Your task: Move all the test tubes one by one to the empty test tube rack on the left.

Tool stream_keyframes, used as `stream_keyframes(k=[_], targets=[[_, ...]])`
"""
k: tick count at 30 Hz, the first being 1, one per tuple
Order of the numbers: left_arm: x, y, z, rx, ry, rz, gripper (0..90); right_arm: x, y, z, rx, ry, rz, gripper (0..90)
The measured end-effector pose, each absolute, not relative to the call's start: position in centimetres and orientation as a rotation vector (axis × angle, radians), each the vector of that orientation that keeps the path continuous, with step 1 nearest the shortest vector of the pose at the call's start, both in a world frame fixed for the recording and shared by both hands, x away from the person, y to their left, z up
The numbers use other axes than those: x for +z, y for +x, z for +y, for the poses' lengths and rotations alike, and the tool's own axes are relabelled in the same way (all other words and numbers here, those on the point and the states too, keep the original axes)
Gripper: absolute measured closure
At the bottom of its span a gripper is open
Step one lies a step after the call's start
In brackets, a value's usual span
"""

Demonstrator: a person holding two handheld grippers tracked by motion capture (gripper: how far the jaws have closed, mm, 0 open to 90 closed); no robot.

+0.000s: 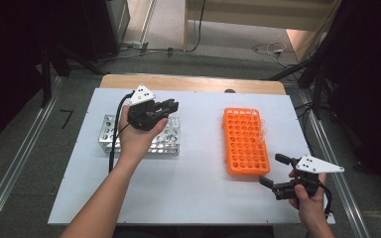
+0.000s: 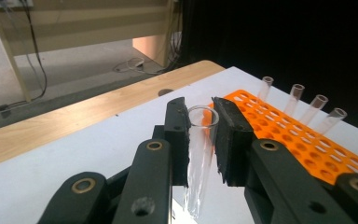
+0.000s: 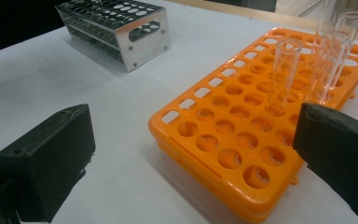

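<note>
In the left gripper view my left gripper (image 2: 200, 115) is shut on a clear glass test tube (image 2: 199, 154), which stands upright between the black pads. Seen from the high view, the left gripper (image 1: 166, 106) hovers over a metal tube rack (image 1: 110, 135) at the left of the white board. An orange tube rack (image 1: 245, 141) lies at the right, and several empty glass tubes (image 2: 296, 98) stand along one of its edges. My right gripper (image 1: 272, 169) is open beside the orange rack's near right corner. Its wide-apart jaws (image 3: 193, 156) frame the orange rack (image 3: 223, 126) and hold nothing.
The white board (image 1: 198, 188) rests on a wooden table whose far edge (image 1: 193, 82) shows beyond it. The metal rack (image 3: 116, 28) stands well behind the orange one in the right gripper view. Dark stands and cables flank the table on both sides.
</note>
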State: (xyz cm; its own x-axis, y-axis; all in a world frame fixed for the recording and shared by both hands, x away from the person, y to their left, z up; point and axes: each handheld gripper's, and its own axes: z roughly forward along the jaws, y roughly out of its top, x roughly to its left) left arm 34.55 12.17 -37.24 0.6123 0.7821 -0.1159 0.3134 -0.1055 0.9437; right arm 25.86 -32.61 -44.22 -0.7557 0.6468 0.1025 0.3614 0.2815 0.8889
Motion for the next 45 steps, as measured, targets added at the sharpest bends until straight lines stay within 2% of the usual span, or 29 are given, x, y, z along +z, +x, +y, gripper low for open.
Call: stream_keyframes(k=[18,45], targets=[[-39.4,38.2,12.3,0.527,1.669,1.004,75.8,-44.3,25.9,-32.9,1.453,0.939,2.259,0.0],[-41.7,38.2,11.1,0.569,1.759,1.039,75.7,-44.3,26.0,-32.9,1.457,0.930,2.249,0.0]])
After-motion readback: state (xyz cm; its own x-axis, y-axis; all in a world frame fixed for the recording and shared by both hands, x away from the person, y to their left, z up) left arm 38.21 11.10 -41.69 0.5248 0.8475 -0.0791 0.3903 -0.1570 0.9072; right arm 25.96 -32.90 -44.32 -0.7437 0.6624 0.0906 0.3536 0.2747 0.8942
